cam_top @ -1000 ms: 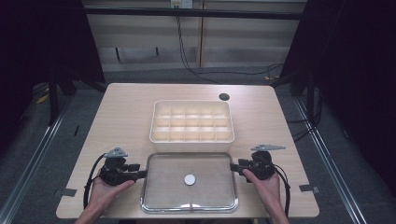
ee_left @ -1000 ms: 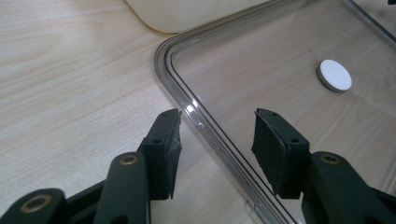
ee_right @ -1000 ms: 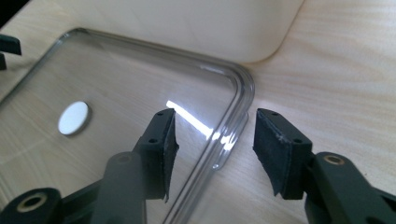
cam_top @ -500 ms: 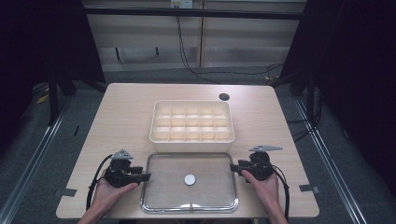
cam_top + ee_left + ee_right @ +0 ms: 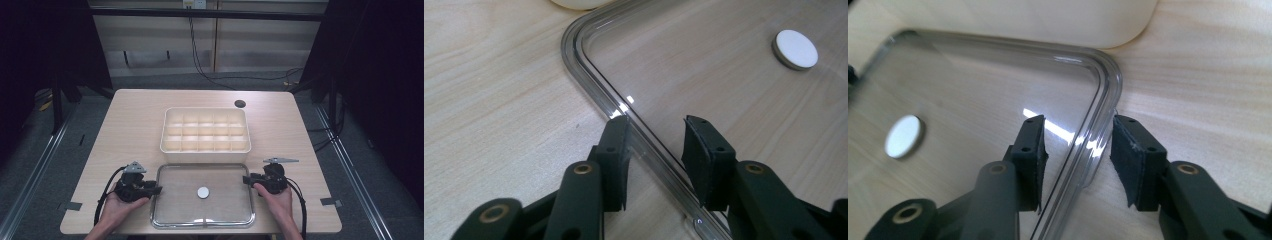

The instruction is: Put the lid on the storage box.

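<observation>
Both tongs have just been closing on the clear lid since the earlier frames, while the hands have hardly shifted and the lid lies where it lay. Largest is the pale wooden counter [image 5: 130,130], standing on grey floor with dark curtains at either side and a lit panelled wall beyond; its left and right margins and far strip offer open room. On its far half sits the cream compartment tray [image 5: 205,148], and its near wall runs just beside the lid's far edge. The clear lid [image 5: 220,210], a shallow rectangle with rounded corners and a raised rim, lies flat at the near middle, its near edge close to the counter's near edge. A small white round knob [image 5: 203,192] sits at the lid's centre. A dark round hole [image 5: 240,104] marks the counter's far right.

The left tongs [image 5: 655,142] straddle the lid's left rim, one pad outside and one over the pane, a gap showing on each side, so narrow but not pressing. The right tongs [image 5: 1078,150] straddle the right rim likewise, half narrowed, pads just clear of the plastic. Bare wood lies outside each hand
</observation>
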Available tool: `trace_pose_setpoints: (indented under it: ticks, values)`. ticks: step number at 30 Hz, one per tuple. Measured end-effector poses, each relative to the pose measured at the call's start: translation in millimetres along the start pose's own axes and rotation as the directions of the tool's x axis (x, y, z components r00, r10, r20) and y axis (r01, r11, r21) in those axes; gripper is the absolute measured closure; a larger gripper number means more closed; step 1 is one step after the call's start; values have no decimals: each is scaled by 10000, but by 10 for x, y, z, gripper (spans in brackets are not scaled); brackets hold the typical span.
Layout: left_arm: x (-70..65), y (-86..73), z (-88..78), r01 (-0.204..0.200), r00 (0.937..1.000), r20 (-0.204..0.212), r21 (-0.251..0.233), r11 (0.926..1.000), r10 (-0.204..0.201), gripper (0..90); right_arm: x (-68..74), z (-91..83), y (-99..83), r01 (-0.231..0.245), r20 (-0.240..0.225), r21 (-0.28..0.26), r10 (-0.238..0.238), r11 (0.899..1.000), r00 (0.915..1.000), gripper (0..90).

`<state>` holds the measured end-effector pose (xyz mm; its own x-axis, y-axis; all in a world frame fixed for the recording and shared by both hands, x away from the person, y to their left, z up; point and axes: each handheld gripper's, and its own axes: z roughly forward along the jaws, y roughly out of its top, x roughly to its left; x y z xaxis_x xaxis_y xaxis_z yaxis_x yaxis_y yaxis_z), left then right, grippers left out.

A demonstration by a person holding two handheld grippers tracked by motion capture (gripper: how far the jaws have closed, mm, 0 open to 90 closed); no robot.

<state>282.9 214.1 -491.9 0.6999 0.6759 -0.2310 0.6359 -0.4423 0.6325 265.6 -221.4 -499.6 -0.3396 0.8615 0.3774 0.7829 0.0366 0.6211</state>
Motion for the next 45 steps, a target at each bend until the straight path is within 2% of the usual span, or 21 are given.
trace_pose_setpoints:
  ticks: [1,3,6,7,10,13,14,15,16,17,18,19,20,25,27,28,33,34,38,42,45]
  values:
    - [-1,0,0,-12,10000,-28,-5,10000,12,632,0,0,0,0,0,0,0,10000,10000,585]
    - [6,1,-5,-99,9999,-19,74,9999,99,637,-72,-9,-15,-589,-409,-133,583,9982,9975,627]
    - [-5,1,-4,44,10000,-47,45,10000,-43,634,-147,-22,-40,-1262,-913,-146,1244,9919,9880,645]
    - [-11,4,-10,-56,9999,-92,151,9999,57,633,-167,-24,-49,-1440,-1092,-167,1414,9894,9839,647]
    - [-9,0,-16,-77,9999,-89,188,9998,79,633,-216,-29,-63,-1770,-1498,-74,1739,9842,9733,659]
    - [-10,-2,-18,-100,9999,-114,181,9998,102,633,-236,-33,-71,-1909,-1651,-1,1883,9816,9681,660]
    - [-17,-3,-13,-139,9999,-48,164,9998,140,633,-275,-17,-93,-2260,-2310,206,2246,9739,9467,680]
    - [-17,-3,-13,-139,9999,-48,164,9998,140,631,-275,-17,-93,-2260,-2310,206,2246,9739,9467,680]
    - [-18,-3,-11,-100,9999,-48,140,9999,101,634,-266,7,-107,-2461,-2573,249,2441,9689,9350,678]
    - [-22,-5,-5,-62,10000,-59,62,10000,62,634,-266,7,-107,-2461,-2573,249,2441,9689,9350,678]
    - [-25,-4,-2,-16,10000,-35,33,10000,16,634,-238,-5,-86,-2227,-2368,204,2211,9747,9461,668]
    - [-20,-4,-2,-21,10000,9,33,10000,21,631,-216,-14,-57,-1952,-2325,168,1937,9806,9531,654]
    - [-12,-4,-5,-69,10000,13,64,10000,69,631,-223,-18,-51,-1931,-2495,122,1900,9811,9495,656]
    - [-17,-4,3,-60,10000,35,-10,10000,60,627,-215,19,-62,-1770,-2456,264,1780,9839,9529,615]
    - [-11,-1,7,-27,10000,-20,-47,10000,27,619,-224,27,-61,-1881,-2923,171,1848,9820,9383,629]
    - [-4,1,5,-105,9999,-33,4,9999,105,616,-221,23,-56,-1893,-2997,111,1839,9819,9362,636]
    - [15,3,7,64,9999,114,-60,10000,-63,612,-220,-5,-45,-1865,-3124,-81,1747,9824,9337,672]
    - [14,4,10,70,9999,120,-76,9999,-69,605,-223,-10,-45,-1949,-3165,-116,1813,9808,9311,685]
    - [19,9,10,85,9999,133,-80,9999,-84,519,-218,-51,-42,-2008,-3202,-383,1783,9789,9304,725]
    - [40,5,6,240,9995,214,-149,9996,-237,492,-223,-63,-43,-1985,-3273,-476,1724,9789,9291,734]
    - [40,5,7,315,9992,236,-159,9994,-311,491,-225,-78,-39,-2107,-3620,-614,1749,9756,9156,741]
